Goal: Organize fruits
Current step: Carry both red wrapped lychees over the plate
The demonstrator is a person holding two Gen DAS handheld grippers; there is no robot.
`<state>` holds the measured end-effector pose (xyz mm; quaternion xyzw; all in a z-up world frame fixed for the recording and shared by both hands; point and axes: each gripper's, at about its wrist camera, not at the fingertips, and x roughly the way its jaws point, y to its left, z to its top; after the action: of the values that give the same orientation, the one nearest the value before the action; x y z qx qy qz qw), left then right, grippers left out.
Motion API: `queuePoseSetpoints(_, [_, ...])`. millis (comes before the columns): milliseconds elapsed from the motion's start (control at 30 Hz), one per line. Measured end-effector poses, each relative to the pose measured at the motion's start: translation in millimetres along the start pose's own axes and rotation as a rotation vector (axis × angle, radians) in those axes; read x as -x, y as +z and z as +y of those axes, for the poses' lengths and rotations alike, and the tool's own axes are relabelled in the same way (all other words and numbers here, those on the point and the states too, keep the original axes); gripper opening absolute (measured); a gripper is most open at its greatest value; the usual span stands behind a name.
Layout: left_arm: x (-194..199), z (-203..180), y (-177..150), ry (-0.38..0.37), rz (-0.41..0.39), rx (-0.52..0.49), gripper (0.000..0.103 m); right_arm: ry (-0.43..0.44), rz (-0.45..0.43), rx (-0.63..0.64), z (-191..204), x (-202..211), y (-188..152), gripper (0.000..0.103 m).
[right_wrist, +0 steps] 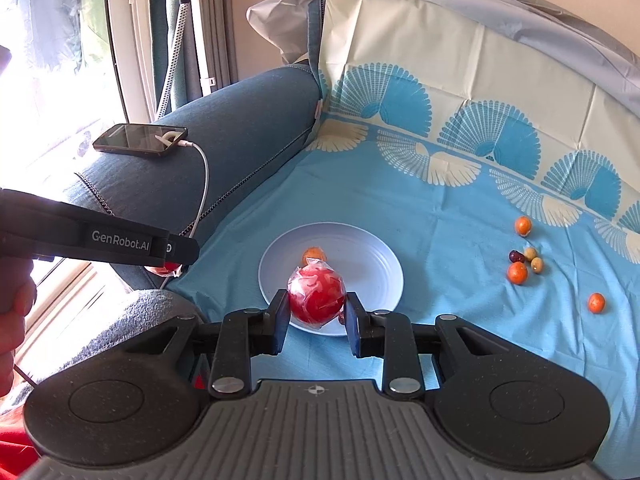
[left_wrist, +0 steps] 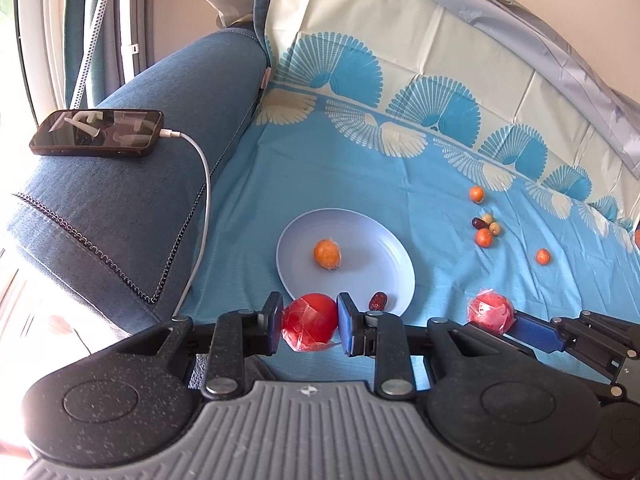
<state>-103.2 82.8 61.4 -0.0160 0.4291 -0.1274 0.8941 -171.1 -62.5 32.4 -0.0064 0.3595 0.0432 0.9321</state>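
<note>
Left wrist view: left gripper (left_wrist: pixel 310 326) has both pads clamped on a red wrapped fruit (left_wrist: pixel 309 323), held just off the near edge of the white plate (left_wrist: pixel 384 256). Plate sits on the blue patterned cloth (left_wrist: pixel 360 184), toward its left edge beside the sofa arm (left_wrist: pixel 160 152). On the plate: one orange wrapped fruit (left_wrist: pixel 327 253) near centre, a dark date (left_wrist: pixel 378 301) at the near rim. Right gripper (left_wrist: pixel 496 322) enters from the right, closed on a second red wrapped fruit (left_wrist: pixel 490 312) over the cloth right of the plate. Loose small oranges and a date-and-pale-fruit cluster (left_wrist: pixel 485 227) lie toward the cloth's right edge. Phone (left_wrist: pixel 97 133) on charge cable on the sofa arm. Right wrist view: right gripper (right_wrist: pixel 318 316) jaws narrowed onto the second red wrapped fruit (right_wrist: pixel 317 295), over the near edge of the plate (right_wrist: pixel 360 252); orange fruit (right_wrist: pixel 315 254) partly hidden behind it. Left gripper (right_wrist: pixel 170 258) at left; fingertips mostly hidden, a bit of red at its tip.
</note>
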Motion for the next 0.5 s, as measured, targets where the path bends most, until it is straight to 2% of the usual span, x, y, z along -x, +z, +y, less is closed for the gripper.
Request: queuePoseSetpoints(500, [-9.0, -4.0, -0.3, 0.002, 0.013, -0.003, 0.031, -0.013, 0.007, -0.017, -5.5, -9.0, 3.4, 0.031])
